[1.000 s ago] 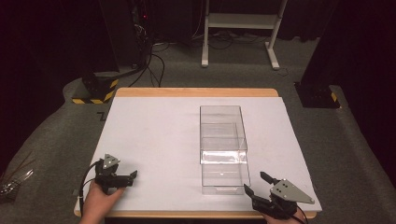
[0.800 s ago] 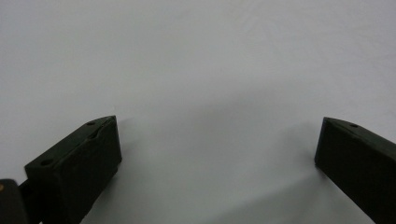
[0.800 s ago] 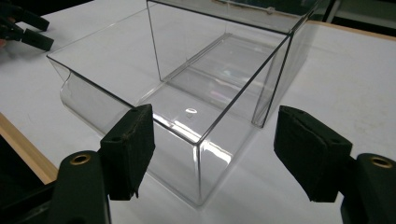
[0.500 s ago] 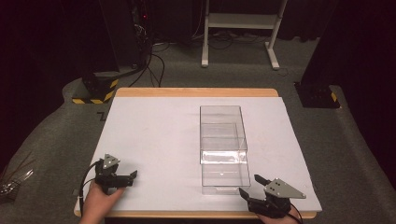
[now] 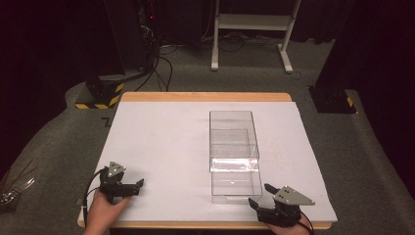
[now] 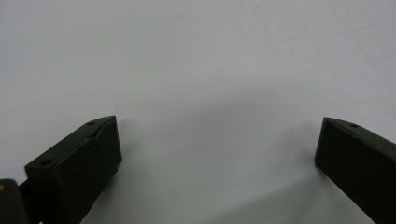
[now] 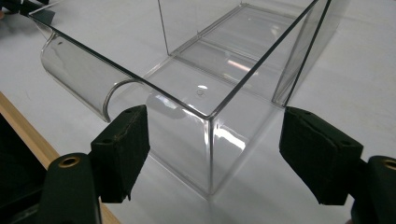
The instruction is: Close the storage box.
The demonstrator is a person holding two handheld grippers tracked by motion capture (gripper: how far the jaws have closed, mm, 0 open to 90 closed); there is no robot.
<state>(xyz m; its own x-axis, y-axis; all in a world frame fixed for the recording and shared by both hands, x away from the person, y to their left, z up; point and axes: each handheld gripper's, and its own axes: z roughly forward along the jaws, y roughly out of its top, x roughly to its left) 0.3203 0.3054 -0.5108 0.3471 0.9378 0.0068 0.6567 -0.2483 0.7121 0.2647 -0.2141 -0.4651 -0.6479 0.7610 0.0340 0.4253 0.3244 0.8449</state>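
Note:
A clear plastic box [image 5: 234, 134] lies lengthwise on the white table [image 5: 161, 142], with its clear drawer [image 5: 236, 185] pulled partway out toward the front edge. My right gripper [image 5: 260, 194] sits at the front right, just beside the drawer's near right corner. In the right gripper view that corner of the drawer [image 7: 196, 93] stands between the jaws of my right gripper [image 7: 212, 114], which are opening and touch nothing. The drawer's curved handle [image 7: 77, 77] shows to the left. My left gripper [image 5: 137, 187] rests at the front left, far from the box. In its own view my left gripper [image 6: 217, 126] is open over bare white surface.
The table's wooden front edge [image 5: 195, 225] runs close under both hands. On the floor behind stand a white frame [image 5: 252, 29] and dark equipment with a yellow-black striped base [image 5: 100, 95]. A crinkled plastic bag [image 5: 12, 188] lies on the carpet at the left.
My right gripper has shifted a little left toward the drawer's corner and its jaws have spread wider. The left gripper and the box have stayed put.

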